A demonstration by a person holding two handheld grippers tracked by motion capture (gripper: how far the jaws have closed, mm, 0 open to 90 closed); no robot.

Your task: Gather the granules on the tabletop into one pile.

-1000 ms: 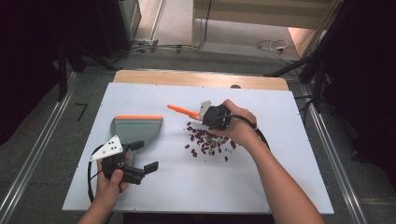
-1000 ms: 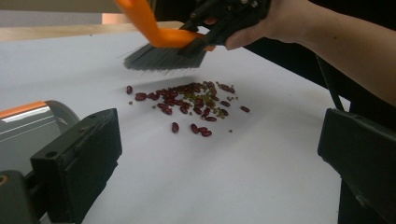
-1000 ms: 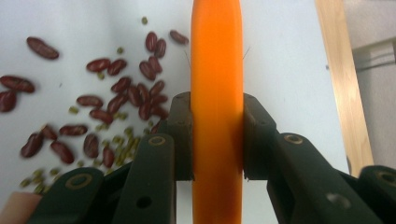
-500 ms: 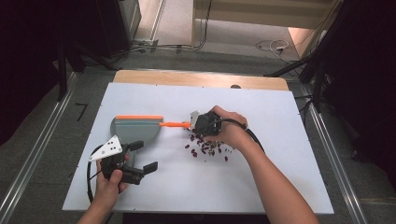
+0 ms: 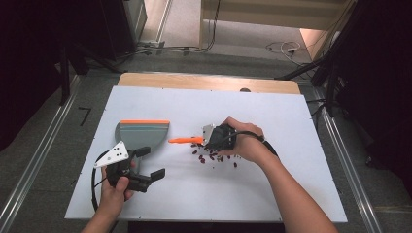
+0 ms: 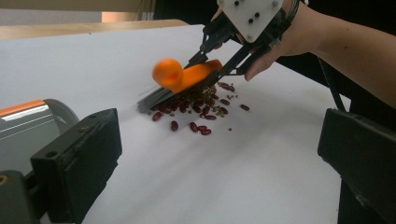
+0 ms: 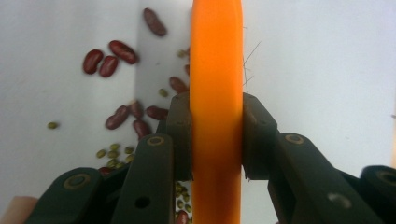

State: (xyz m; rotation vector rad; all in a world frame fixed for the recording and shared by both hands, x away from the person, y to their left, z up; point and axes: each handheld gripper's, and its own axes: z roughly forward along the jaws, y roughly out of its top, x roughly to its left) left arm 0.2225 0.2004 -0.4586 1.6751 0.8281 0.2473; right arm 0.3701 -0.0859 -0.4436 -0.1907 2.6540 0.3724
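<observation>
right hand-held gripper [image 5: 210, 141]: jaws clamped on the orange handle of a small brush [image 6: 184, 77]; in the right gripper view the pads press both flanks of the handle [image 7: 216, 116]. brush lies low and nearly level over the white desk [image 5: 272, 194], handle end pointing toward the dustpan [image 5: 141, 133], grey bristles at the near edge of the bean pile in the left gripper view. bristles look to touch the desk, but motion blur there makes that uncertain.

red kidney beans [image 6: 196, 112] scattered on the desk under and just beside the right hand-held gripper, mixed with smaller green beans [image 7: 112, 154], possibly mung. pile sits mid-desk, to the right of the dustpan, apart from it.

dustpan: grey body, orange strip along its far edge, flat on the desk on the left half, just beyond the left hand-held gripper [image 5: 150, 162].

left hand-held gripper: jaws spread wide, nothing between them, held low above the desk near the front left, aimed toward the beans. its left jaw sits just beside the dustpan in its own view.
</observation>
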